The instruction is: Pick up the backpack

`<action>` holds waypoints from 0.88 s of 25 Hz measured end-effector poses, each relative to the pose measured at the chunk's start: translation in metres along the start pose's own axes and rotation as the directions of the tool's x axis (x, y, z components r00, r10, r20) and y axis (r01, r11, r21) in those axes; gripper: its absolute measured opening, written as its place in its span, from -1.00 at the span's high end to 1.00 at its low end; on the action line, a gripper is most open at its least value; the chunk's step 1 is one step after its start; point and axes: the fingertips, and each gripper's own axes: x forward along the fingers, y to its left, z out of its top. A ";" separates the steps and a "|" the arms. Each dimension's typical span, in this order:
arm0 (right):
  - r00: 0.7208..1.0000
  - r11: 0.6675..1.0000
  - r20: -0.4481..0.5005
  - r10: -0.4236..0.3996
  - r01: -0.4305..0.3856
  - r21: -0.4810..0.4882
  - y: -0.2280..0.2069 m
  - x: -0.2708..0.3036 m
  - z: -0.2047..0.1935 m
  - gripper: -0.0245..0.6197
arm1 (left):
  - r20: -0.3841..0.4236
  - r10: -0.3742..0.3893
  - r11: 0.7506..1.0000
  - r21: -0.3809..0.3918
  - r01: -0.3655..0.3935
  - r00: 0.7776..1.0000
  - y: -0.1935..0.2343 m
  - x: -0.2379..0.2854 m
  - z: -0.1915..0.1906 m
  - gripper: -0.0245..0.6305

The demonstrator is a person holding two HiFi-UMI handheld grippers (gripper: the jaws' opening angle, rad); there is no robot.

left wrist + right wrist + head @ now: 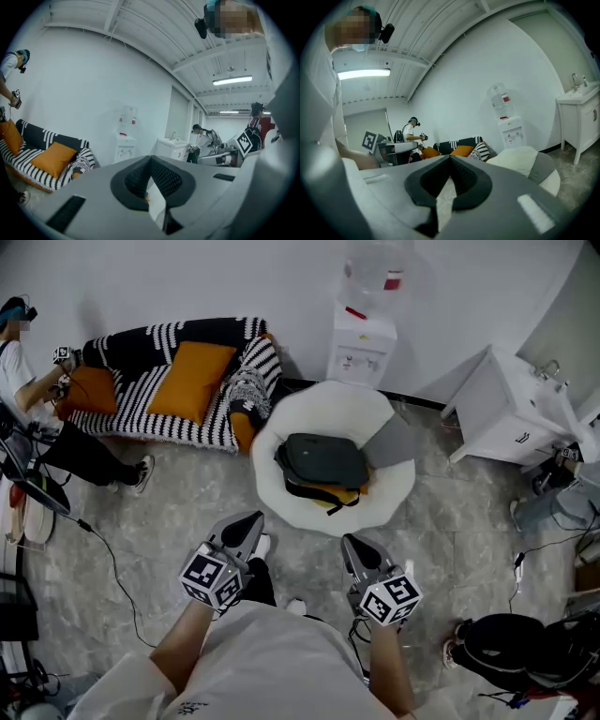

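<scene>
No words or numbers can be read. The cube (212, 577) on the left hand-held gripper (246, 526) and the cube (390, 598) on the right hand-held gripper (354, 547) bear only black-and-white square codes. The red label (393, 279) on the water dispenser (361, 348) is too small to read.

Ahead of you a white wall (234, 277) meets a grey marbled floor (169, 540), with a black-and-white striped sofa (141, 418) and its orange cushions (192, 381) on the left. A water dispenser (361, 343) stands against the wall, a round white seat (281, 498) before it, and a white sink cabinet (506, 413) to the right. A strip light (363, 73) glows overhead.
</scene>
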 end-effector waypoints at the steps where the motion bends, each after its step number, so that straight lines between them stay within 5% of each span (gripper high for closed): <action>1: 1.000 1.000 -0.001 -0.003 0.003 0.000 -0.002 0.007 0.002 0.91 | -0.004 -0.009 1.000 -0.004 0.009 1.000 0.006 0.004 -0.001 0.94; 22: 0.991 0.992 -0.037 -0.128 0.128 0.001 -0.029 0.185 0.031 0.92 | -0.108 -0.175 0.984 0.016 0.177 0.979 0.167 0.115 0.037 0.94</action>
